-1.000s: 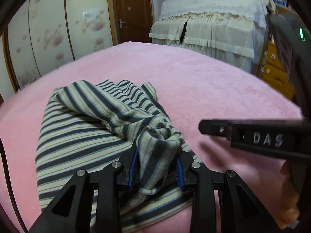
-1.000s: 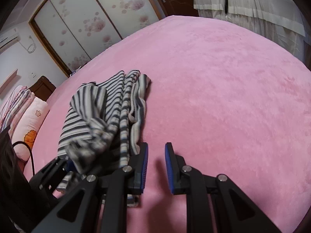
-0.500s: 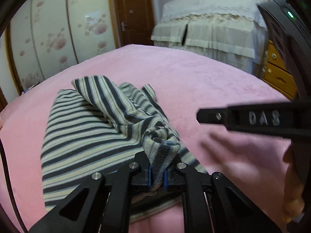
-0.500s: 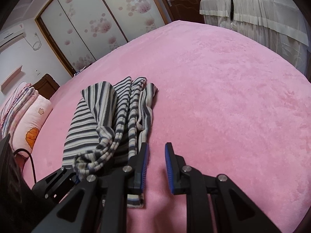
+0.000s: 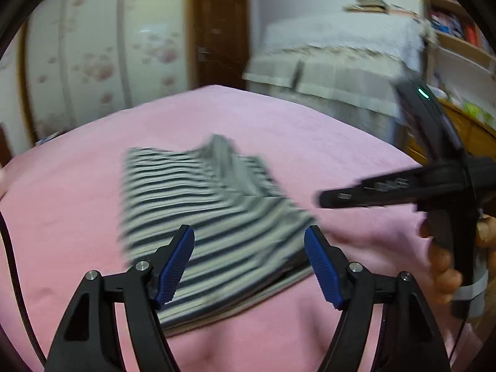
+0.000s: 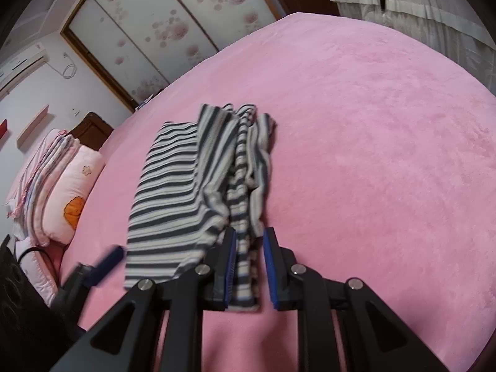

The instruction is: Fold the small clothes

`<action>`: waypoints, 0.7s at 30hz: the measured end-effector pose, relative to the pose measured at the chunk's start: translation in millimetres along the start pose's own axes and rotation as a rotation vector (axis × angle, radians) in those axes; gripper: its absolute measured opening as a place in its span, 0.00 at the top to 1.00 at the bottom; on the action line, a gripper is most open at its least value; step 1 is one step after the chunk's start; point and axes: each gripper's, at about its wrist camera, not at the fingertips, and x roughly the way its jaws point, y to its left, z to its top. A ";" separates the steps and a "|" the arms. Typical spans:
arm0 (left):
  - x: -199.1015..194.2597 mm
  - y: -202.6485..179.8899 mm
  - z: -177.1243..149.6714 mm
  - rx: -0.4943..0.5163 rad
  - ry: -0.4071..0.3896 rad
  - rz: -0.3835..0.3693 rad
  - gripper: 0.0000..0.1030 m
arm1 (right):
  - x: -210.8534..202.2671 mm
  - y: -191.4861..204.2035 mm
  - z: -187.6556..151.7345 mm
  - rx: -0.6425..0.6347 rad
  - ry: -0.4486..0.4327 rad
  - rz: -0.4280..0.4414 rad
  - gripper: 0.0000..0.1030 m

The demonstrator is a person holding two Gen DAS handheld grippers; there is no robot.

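Garment: a striped top (image 6: 173, 192) lies on the pink bed cover (image 6: 372, 142), partly folded, with a bunched sleeve or side strip running along its 3 o'clock edge in the right wrist view.
Where it sits: toward 10 o'clock of the bed in the right wrist view; dead ahead at 12 o'clock in the left wrist view, blurred.
Left claw (image 5: 249, 260): wide, its jaws having just been opening; nothing is between the blue pads (image 5: 176, 263), and the cloth lies flat beyond and beneath them. It reads as a release, made so the folded part can settle on the body of the top.
Right claw (image 6: 249, 266): narrow, low over the near end of the bunched strip. The strip passes between its pads; whether they press on it I cannot tell.
Why so placed: probably the right claw waits at the loose edge to take the next fold, or to pin the cloth while the other lets go.
Person: a hand (image 5: 446, 254) grips the right tool's handle at 3 o'clock of the left wrist view.
Surroundings: pillows (image 6: 71, 192) at 9 o'clock in the right wrist view, well apart from the top.
Fold state: judged partway; the strip is not yet laid flat.
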 end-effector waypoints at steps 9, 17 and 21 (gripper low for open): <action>29.0 130.3 -45.6 -0.510 0.226 0.070 0.29 | -0.9 31.3 -16.1 -0.054 0.042 0.029 0.66; 58.3 133.0 -56.2 -0.548 0.342 -0.009 0.61 | 18.2 50.7 -19.8 -0.176 0.073 -0.063 0.89; 55.0 109.9 -41.4 -0.444 0.344 -0.023 0.90 | 3.9 45.9 -20.4 -0.177 0.049 -0.073 0.94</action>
